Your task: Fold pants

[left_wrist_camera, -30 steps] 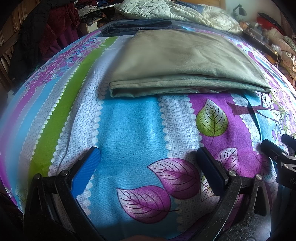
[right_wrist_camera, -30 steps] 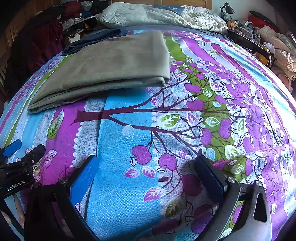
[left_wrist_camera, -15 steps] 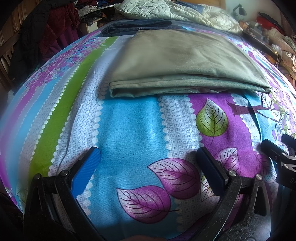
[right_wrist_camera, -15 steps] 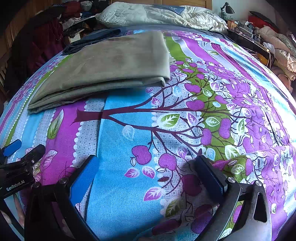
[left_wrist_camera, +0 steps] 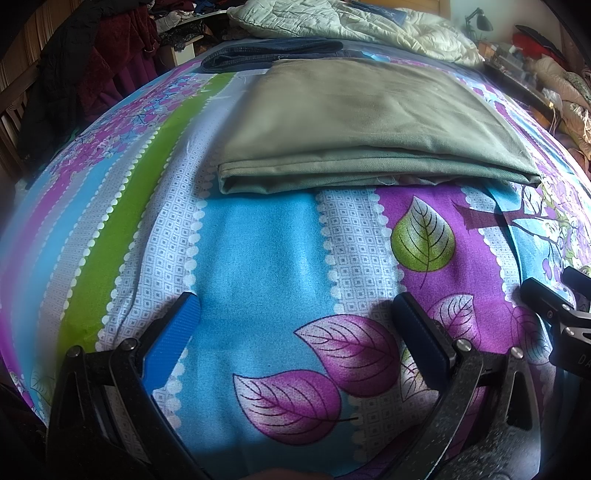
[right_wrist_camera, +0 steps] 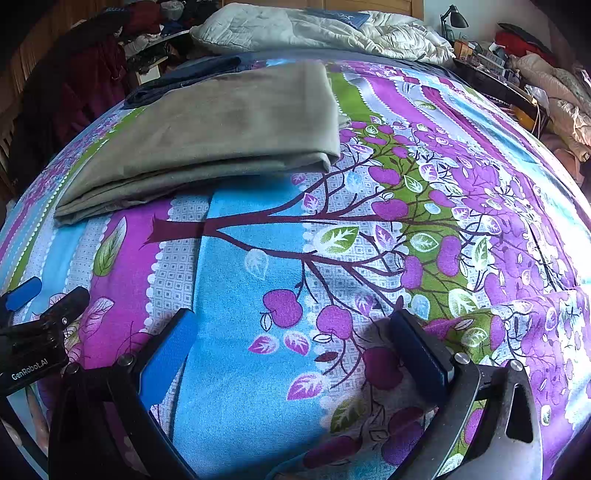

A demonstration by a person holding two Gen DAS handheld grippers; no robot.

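Note:
Olive-green pants (left_wrist_camera: 362, 122) lie folded into a flat rectangle on the patterned bedsheet (left_wrist_camera: 258, 258), ahead of both grippers. In the right wrist view the same pants (right_wrist_camera: 221, 129) sit at the upper left. My left gripper (left_wrist_camera: 295, 325) hovers open over the sheet, well short of the pants' near folded edge, holding nothing. My right gripper (right_wrist_camera: 291, 332) is likewise open and empty above the sheet, to the right of the pants. Each gripper shows at the edge of the other's view: the right gripper (left_wrist_camera: 565, 321) and the left gripper (right_wrist_camera: 33, 325).
Dark blue jeans (left_wrist_camera: 273, 55) lie just behind the green pants. A rumpled white duvet (left_wrist_camera: 354, 22) covers the head of the bed. Dark clothes (left_wrist_camera: 92, 74) hang at the left; a cluttered side table with a lamp (right_wrist_camera: 454, 18) stands at the right.

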